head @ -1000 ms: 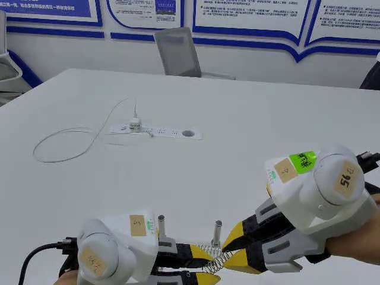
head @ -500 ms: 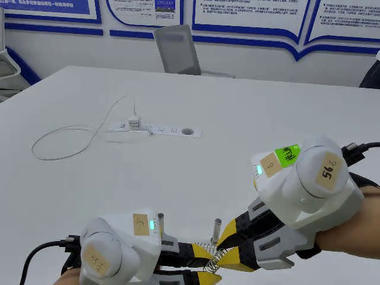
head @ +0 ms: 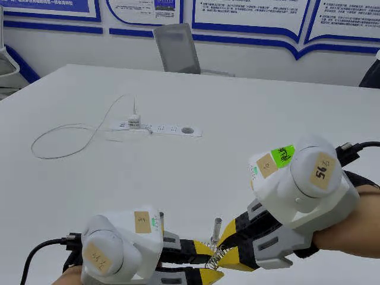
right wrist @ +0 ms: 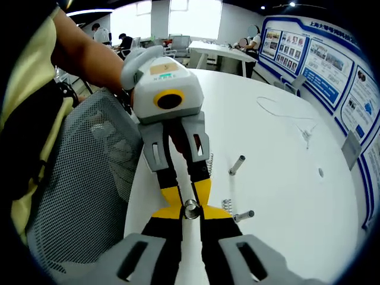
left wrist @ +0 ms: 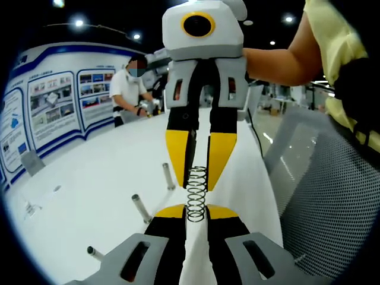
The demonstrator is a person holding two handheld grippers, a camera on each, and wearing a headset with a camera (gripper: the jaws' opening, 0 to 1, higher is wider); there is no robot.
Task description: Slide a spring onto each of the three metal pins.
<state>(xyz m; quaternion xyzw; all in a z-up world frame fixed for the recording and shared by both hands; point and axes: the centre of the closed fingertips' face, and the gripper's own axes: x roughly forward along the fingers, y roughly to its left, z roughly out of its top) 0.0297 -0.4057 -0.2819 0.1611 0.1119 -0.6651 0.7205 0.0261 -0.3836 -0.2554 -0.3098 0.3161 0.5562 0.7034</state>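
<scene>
my left gripper (left wrist: pixel 196 212) and right gripper (right wrist: pixel 191 211) meet tip to tip low over the white table (head: pixel 249 119). each has its jaws pinched on one end of the same spring (left wrist: pixel 196 189), which spans the short gap between them. the three metal pins (left wrist: pixel 141 208) stand upright on the table just beside the tips, all bare as far as i can see. two loose springs (right wrist: pixel 226 205) lie near the pins. a power strip (head: pixel 157 128) and its cable (head: pixel 59 142) lie well apart.
</scene>
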